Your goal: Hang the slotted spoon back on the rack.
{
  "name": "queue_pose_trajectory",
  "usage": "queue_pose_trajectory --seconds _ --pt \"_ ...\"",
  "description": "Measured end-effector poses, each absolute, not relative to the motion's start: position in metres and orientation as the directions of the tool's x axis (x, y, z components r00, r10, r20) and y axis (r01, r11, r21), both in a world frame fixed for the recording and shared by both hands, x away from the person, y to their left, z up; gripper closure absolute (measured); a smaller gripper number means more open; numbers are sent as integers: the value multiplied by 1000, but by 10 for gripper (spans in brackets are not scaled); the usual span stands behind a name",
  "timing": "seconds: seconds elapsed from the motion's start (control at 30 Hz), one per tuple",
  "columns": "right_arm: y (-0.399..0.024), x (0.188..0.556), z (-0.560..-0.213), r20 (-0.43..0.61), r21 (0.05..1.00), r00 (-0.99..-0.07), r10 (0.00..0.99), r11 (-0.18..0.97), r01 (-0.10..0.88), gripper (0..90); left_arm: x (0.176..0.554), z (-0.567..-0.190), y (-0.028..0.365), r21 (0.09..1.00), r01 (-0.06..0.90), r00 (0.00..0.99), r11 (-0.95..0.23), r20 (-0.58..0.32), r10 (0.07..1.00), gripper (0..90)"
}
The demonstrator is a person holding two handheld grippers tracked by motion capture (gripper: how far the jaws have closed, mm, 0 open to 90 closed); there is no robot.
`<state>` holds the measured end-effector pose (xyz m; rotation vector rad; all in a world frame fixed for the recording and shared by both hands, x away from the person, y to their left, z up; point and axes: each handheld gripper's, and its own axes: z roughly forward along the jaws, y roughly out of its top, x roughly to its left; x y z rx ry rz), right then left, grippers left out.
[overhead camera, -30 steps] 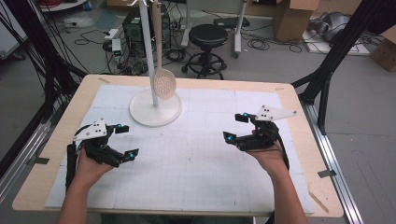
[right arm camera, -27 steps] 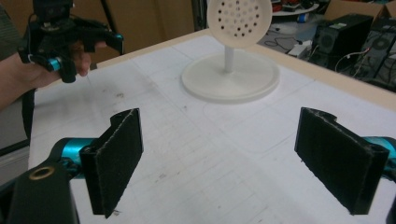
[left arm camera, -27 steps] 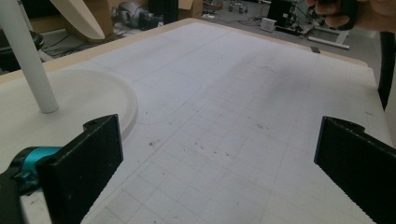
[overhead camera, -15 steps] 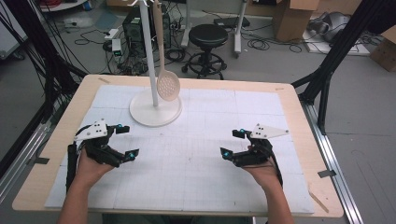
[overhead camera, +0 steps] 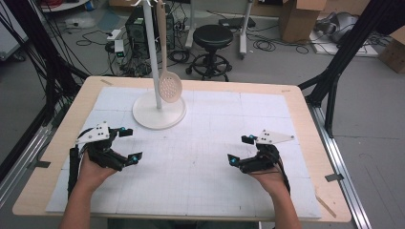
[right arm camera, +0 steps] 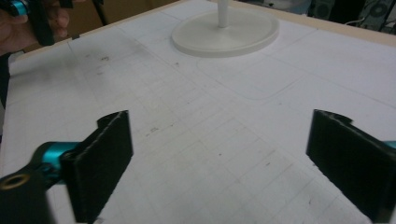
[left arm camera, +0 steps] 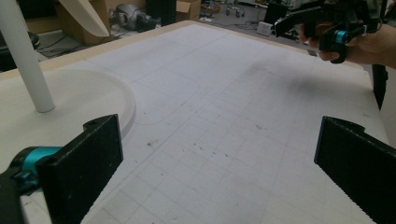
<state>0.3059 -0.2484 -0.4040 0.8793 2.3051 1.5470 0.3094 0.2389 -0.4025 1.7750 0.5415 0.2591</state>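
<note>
While nothing is gripped: left gripper [overhead camera: 128, 143], jaws wide apart, empty, low over near-left of white mat [overhead camera: 200, 162]. Right gripper [overhead camera: 240, 150], jaws just been opening, now wide apart, nothing between, low over near-right. Slotted spoon [overhead camera: 169, 87], hanging from white stand [overhead camera: 158, 110] at far-left of mat, well apart from both. Step judged: start or rest pose. Next move likely calls for a reach forward and up to spoon handle. No legible brand, label or writing.

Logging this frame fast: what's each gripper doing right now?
Left gripper: open, holding nothing.
Right gripper: jaws just opened wider, nothing between them.
</note>
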Motion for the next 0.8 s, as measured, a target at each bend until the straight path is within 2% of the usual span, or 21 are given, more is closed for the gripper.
queue_pose_trajectory --seconds 0.8 --pt "-248 306 -407 139 891 -788 600 271 363 17 310 -406 238 953 231 866 -196 -109 488 16"
